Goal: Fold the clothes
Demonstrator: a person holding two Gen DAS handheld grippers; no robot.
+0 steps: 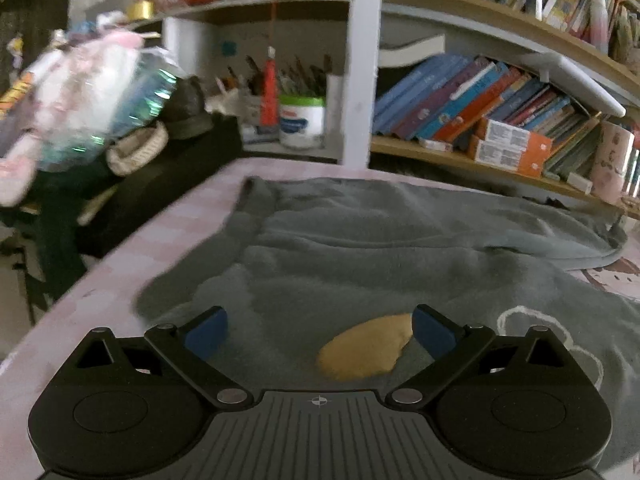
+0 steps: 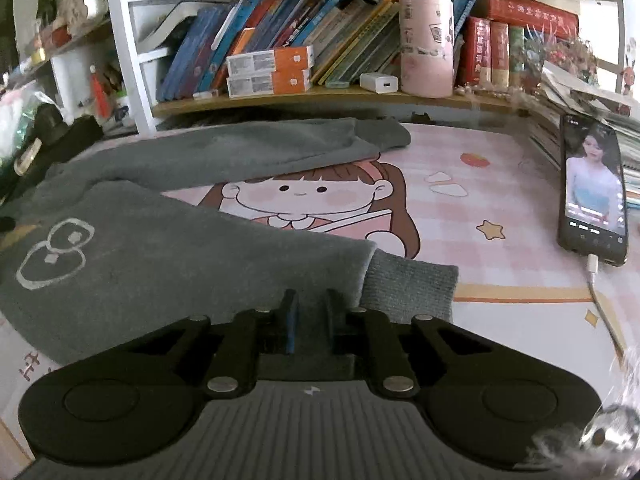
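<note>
Sleeve-folding is starting: right hand-held gripper pinches the grey sweatshirt near its cuff, left hand-held gripper gaping empty; next, presumably, carry inward.

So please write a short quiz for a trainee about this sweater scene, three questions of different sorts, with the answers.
1. True or false: the left gripper stands open above the grey sweater.
2. What is between the fingers of the right gripper? A) phone cable B) sleeve fabric near the cuff C) a book
3. Fill in: the phone lies on the ___ side of the right wrist view.

Key: 1 true; 2 B; 3 right.
</note>
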